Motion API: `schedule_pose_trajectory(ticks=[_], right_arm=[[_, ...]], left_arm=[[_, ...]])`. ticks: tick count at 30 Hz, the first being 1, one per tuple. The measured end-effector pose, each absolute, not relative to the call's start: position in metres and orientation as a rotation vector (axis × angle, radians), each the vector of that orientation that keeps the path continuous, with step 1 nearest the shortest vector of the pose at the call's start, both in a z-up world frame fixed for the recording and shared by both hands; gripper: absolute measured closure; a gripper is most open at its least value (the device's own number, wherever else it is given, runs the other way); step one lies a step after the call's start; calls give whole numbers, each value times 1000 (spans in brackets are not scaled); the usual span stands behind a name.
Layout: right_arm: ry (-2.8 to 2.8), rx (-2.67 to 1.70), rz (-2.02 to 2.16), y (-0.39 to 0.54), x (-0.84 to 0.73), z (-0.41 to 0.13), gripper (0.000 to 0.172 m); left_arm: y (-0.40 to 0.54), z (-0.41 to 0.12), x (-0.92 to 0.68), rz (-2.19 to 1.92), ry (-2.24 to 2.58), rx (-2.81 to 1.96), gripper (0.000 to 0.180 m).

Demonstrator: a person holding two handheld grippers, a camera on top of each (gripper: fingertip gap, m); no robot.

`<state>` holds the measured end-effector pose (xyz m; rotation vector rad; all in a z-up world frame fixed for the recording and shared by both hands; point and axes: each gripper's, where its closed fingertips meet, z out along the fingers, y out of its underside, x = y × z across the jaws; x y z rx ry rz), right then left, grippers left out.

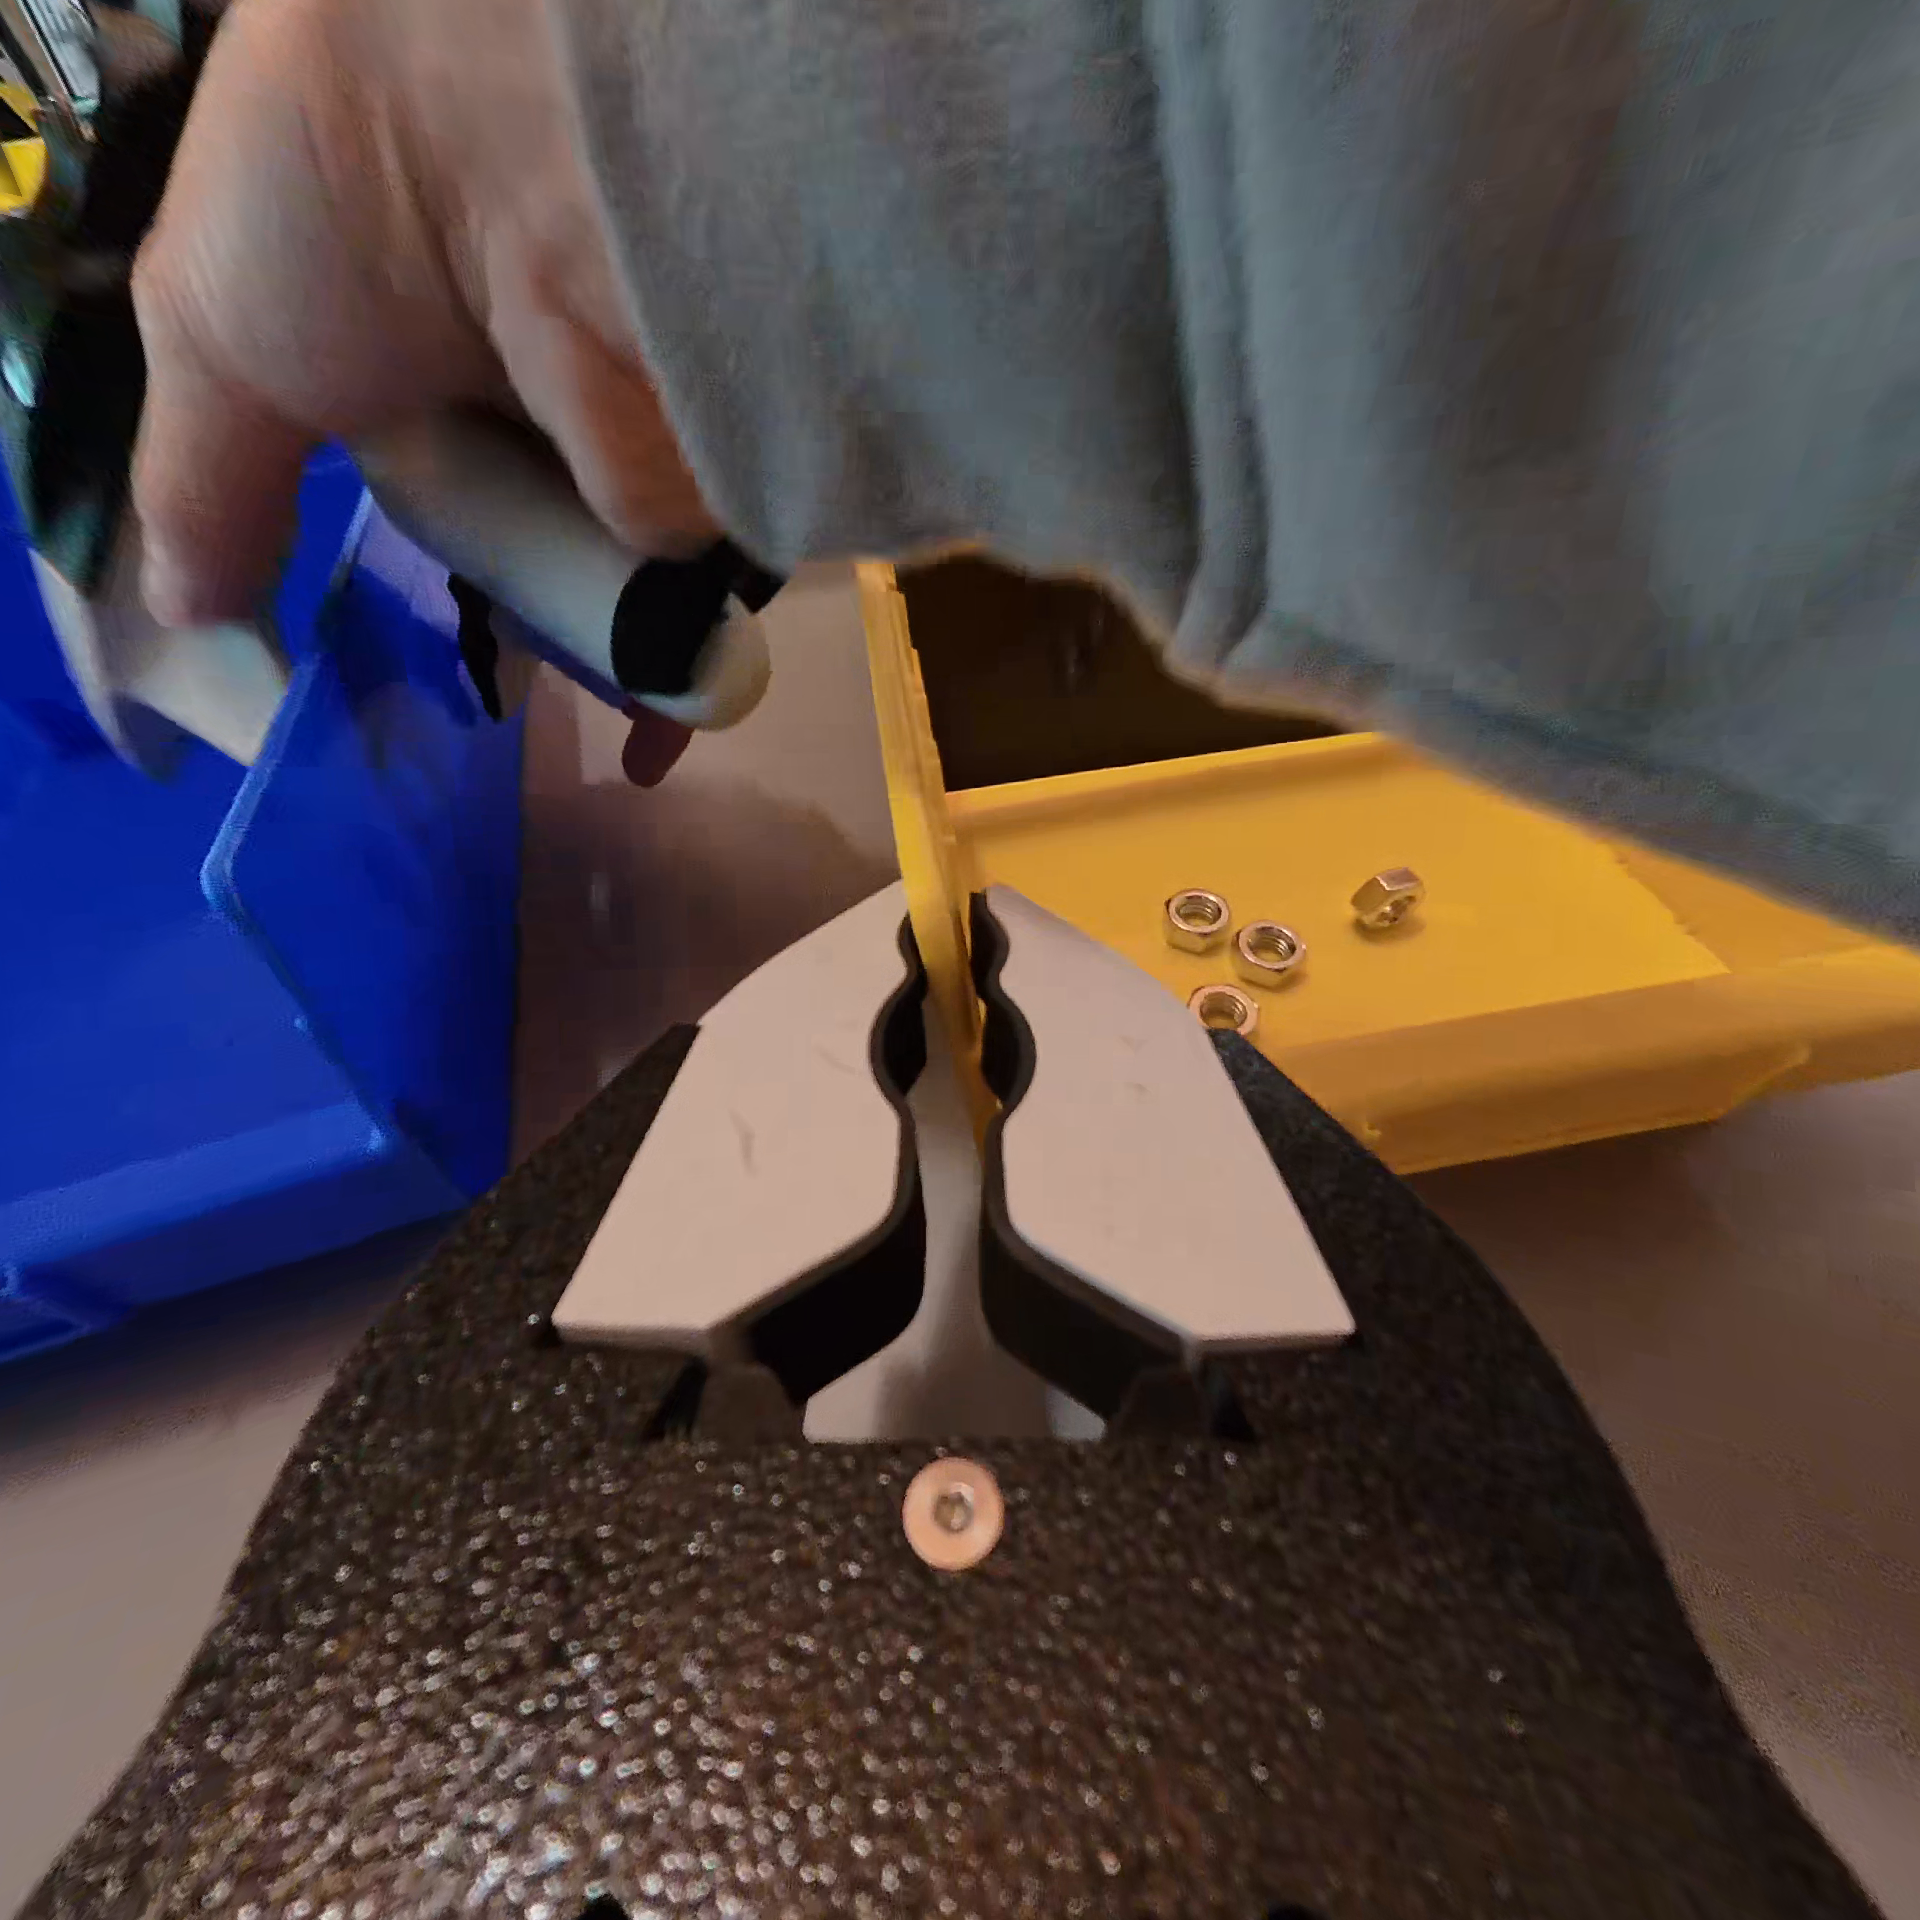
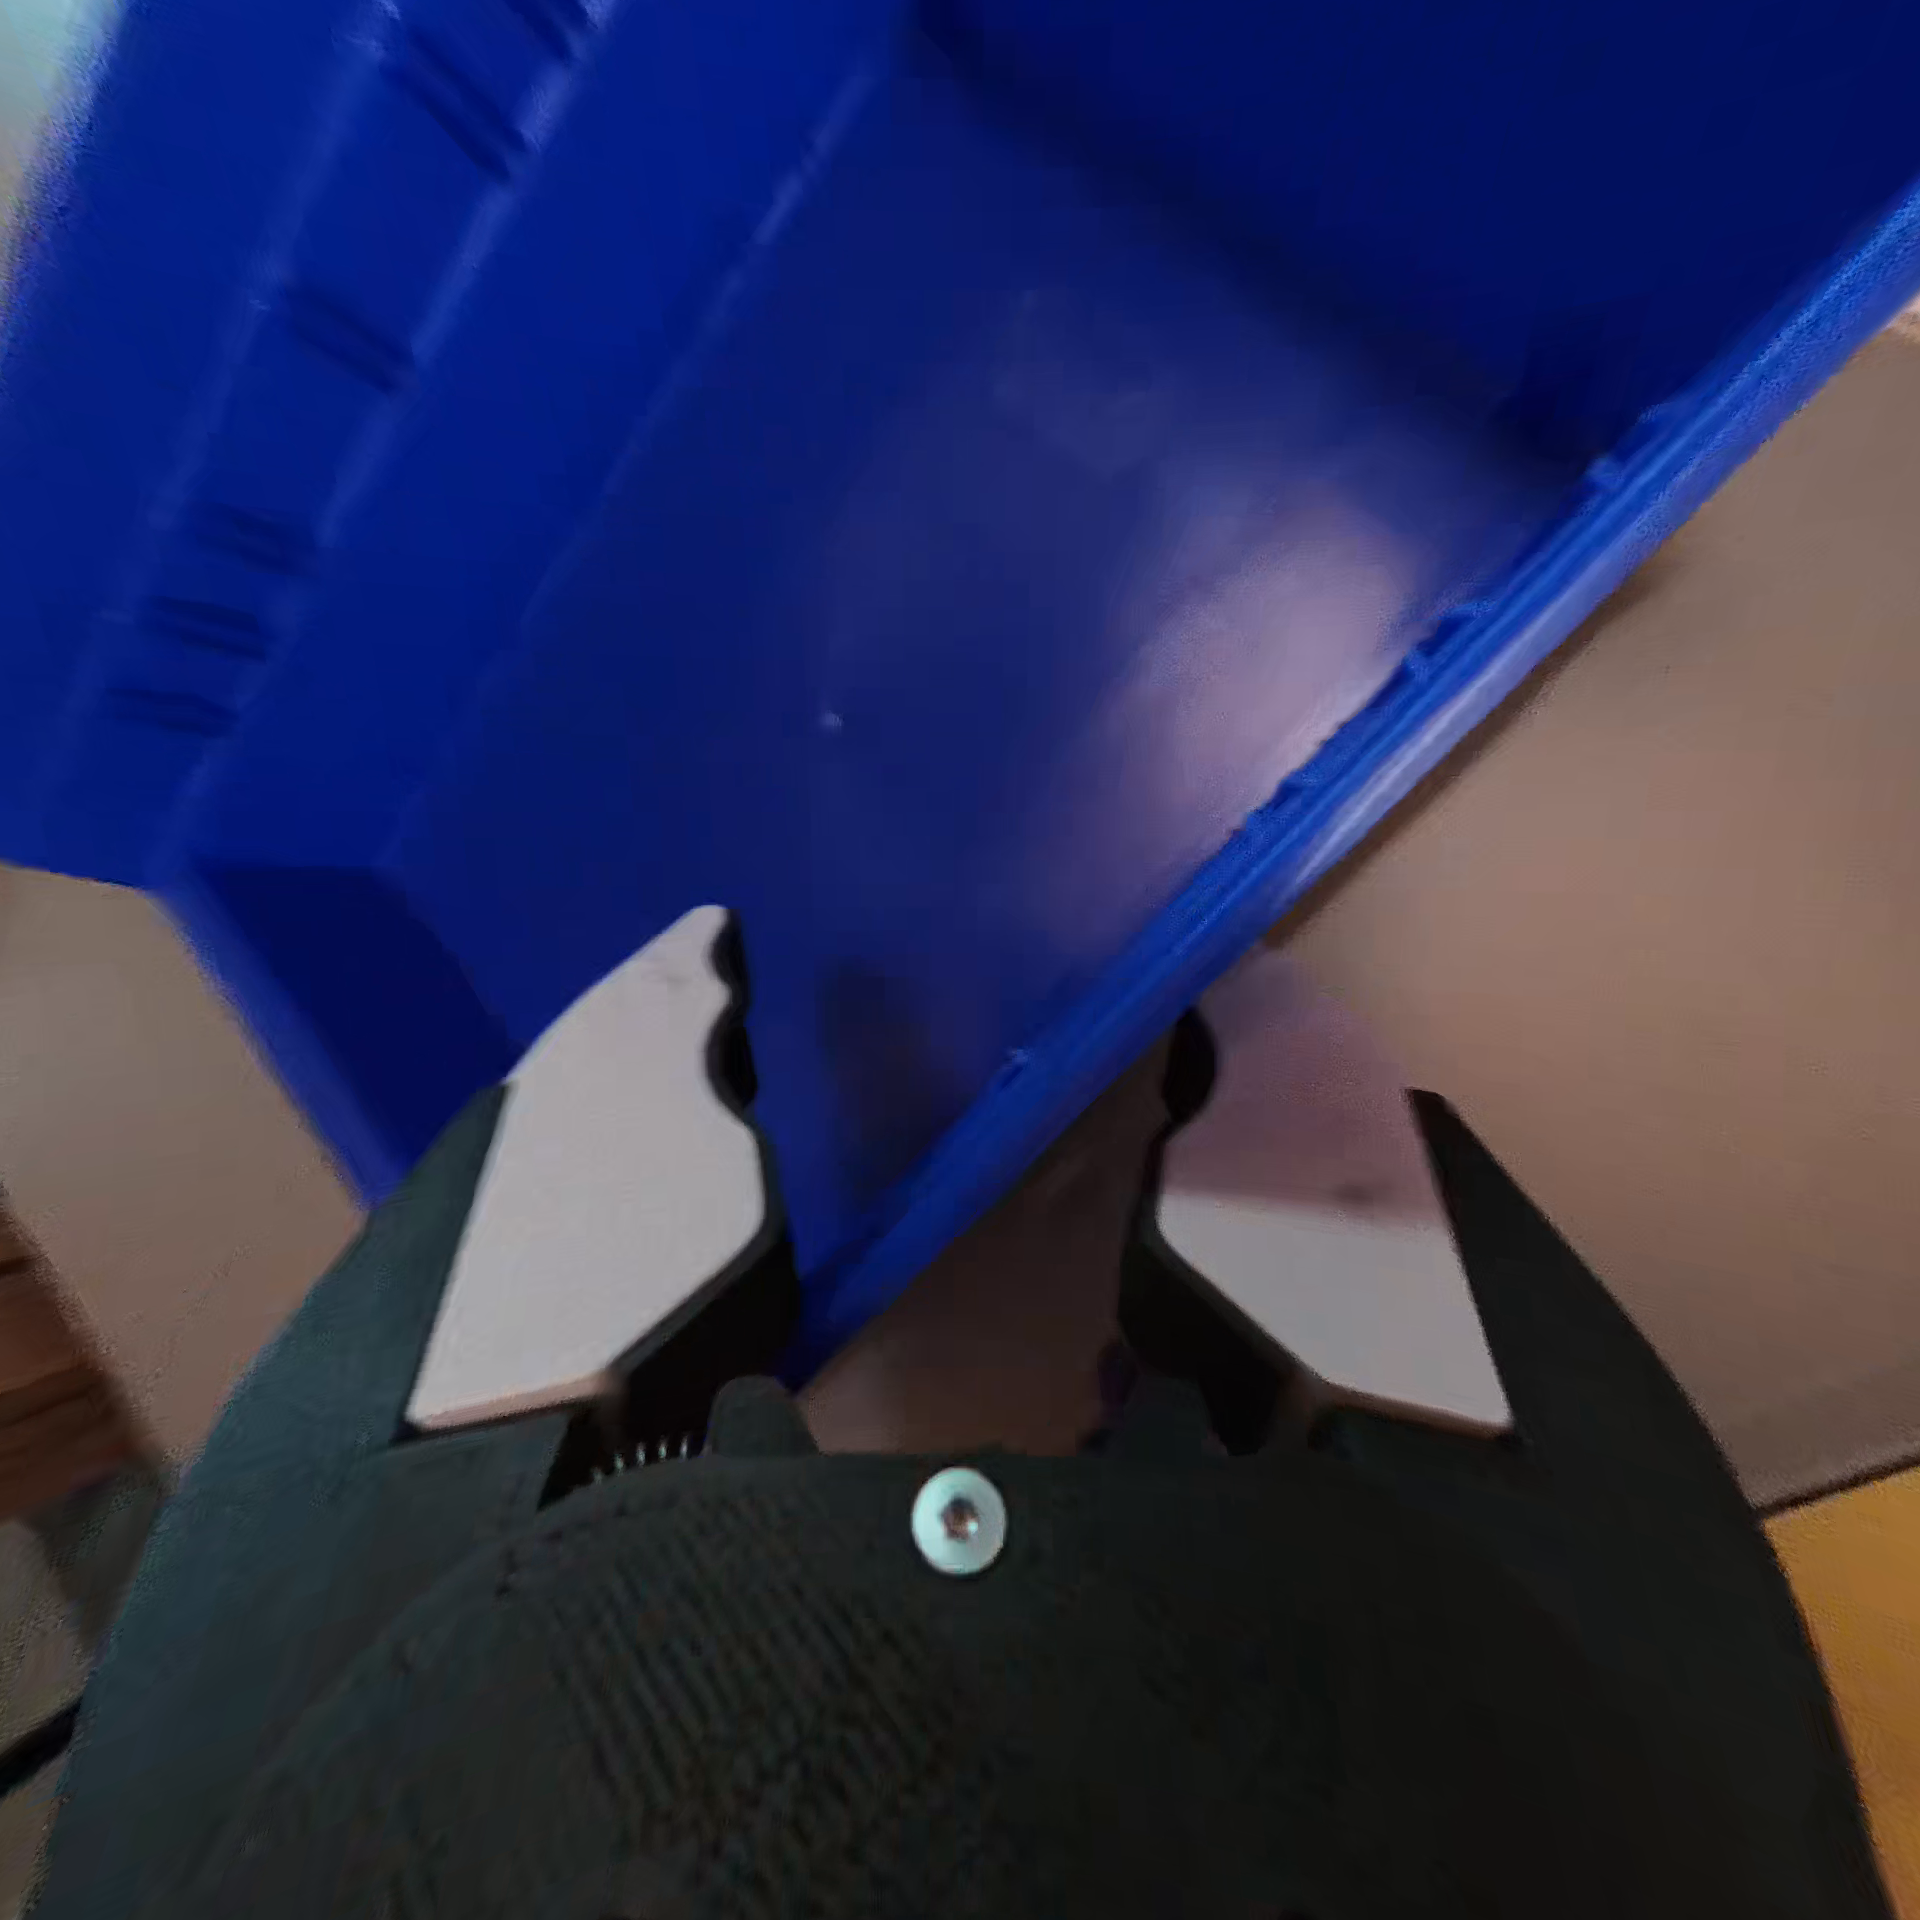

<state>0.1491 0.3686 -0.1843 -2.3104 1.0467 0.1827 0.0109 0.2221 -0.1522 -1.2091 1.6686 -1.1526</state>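
**Pinching the yellow bin wall, blue bin rim sitting between my other fingers**

My left gripper (image 1: 940, 935) is clamping the side wall of the yellow bin (image 1: 1475, 1081). Both pads are pressing on that thin upright wall, one on each face, so that's a proper grip. The bin is sitting on the brown table (image 1: 1662, 1351), spreading out toward 2 o'clock from my fingers. Four small metal nuts (image 1: 1270, 948) are lying loose on its floor, just at 1 o'clock from the fingertips.

My right gripper (image 2: 961, 997) is standing wide apart over the rim of the blue bin (image 2: 831, 468). The rim is running diagonally between the fingers, from 7 o'clock up to 2 o'clock. The left finger (image 2: 623, 1122) is inside the bin and the right one is mostly hidden outside it. Neither looks pressed on, so I'm calling it released.

My guess on handling: both bins are stiff, light moulded plastic, smooth enough to slip. The thin wall is the obvious place to take hold, as the rim ribs give some bite. Tilt the yellow one and those nuts will be rolling around.

The yellow bin's long axis is running away from me toward 12 o'clock, under the grey sleeve (image 1: 1247, 364).
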Motion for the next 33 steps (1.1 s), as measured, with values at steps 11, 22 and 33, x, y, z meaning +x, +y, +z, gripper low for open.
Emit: schedule_pose_trajectory(ticks=[11, 22, 33], right_arm=[[914, -2334, 131, 401, 160, -153, 132], [744, -1870, -199, 188, 206, 84, 141], [1387, -1901, -360, -189, 223, -90, 137]], left_arm=[[254, -152, 13, -1153, 1667, -1210, 176], [317, -152, 13, -1124, 1609, -1291, 177], [453, -152, -5, -929, 1361, -1462, 177]])
